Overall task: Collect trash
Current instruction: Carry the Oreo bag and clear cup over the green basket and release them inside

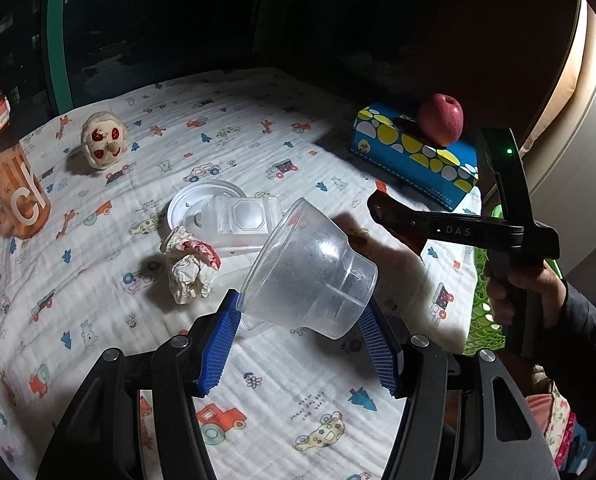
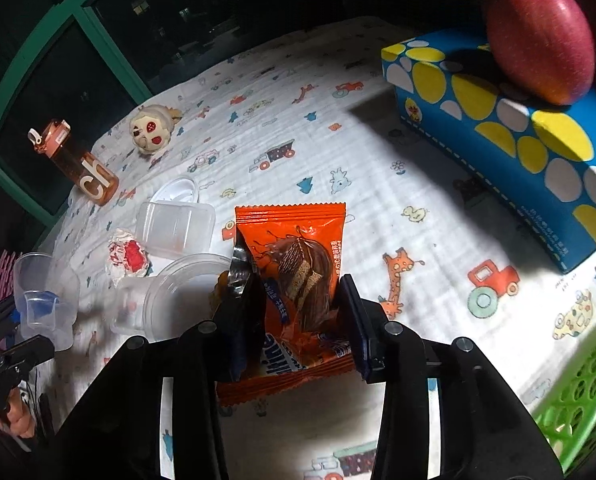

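Note:
My left gripper [image 1: 299, 302] is shut on a clear plastic cup [image 1: 309, 264], held tilted above the patterned cloth between the blue pads. My right gripper [image 2: 294, 284] is shut on an orange snack wrapper [image 2: 298, 240], which is creased between the fingers. In the left wrist view the right gripper [image 1: 381, 210] hangs to the right of the cup, held by a hand. On the cloth lie a crumpled, red-stained tissue [image 1: 192, 264], a clear plastic container [image 1: 242, 220], a white lid [image 1: 190, 204] and another clear tub [image 2: 178, 292].
An orange bottle [image 1: 14, 184] and a small plush toy [image 1: 104, 146] stand at the far left. A blue tissue box [image 1: 413, 152] with an apple [image 1: 439, 120] on top sits at the right. A green mesh basket [image 2: 577, 396] is at the table's right edge.

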Available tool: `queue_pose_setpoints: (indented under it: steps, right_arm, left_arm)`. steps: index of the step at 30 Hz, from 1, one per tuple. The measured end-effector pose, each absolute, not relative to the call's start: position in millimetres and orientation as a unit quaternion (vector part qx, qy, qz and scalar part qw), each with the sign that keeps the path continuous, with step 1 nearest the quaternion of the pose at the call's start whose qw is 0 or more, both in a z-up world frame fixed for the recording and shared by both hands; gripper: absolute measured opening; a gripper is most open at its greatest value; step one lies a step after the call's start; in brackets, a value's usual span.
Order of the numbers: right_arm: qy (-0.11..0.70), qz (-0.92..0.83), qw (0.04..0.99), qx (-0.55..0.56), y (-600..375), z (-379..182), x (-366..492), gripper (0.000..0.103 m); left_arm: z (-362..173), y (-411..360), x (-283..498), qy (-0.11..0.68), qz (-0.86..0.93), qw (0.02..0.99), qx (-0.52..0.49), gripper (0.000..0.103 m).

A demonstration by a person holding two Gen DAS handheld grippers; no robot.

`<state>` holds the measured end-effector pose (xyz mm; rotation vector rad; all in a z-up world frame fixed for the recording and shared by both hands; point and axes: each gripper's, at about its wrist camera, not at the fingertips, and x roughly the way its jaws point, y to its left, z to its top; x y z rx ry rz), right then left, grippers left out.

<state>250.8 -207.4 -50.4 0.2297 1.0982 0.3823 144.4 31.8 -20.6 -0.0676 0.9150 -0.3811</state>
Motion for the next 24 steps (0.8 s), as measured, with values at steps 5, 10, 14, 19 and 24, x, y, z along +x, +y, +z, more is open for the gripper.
queue_pose_setpoints:
  steps: [5, 10, 14, 19, 24]
  right_arm:
    - [0.496, 0.163, 0.846, 0.108, -235, -22, 225, 0.040]
    - [0.477, 0.129, 0.863, 0.108, -279, 3, 194, 0.040]
    - [0.474, 0.090, 0.869, 0.106, -318, 13, 174, 0.040]
    - [0.484, 0.026, 0.871, 0.080, -368, 13, 152, 0.041]
    - [0.505, -0.025, 0.861, 0.055, -408, 0, 137, 0.041]
  left_arm:
    - [-11, 10, 141, 0.429, -0.206, 0.879, -0.027, 0.058]
    - [-2, -21, 139, 0.421, -0.236, 0.876, -0.016, 0.058]
    - [6, -53, 136, 0.413, -0.264, 0.871, -0.003, 0.058]
    - [12, -95, 131, 0.407, -0.298, 0.864, 0.010, 0.058]
    - [19, -137, 124, 0.402, -0.327, 0.855, 0.028, 0.058]
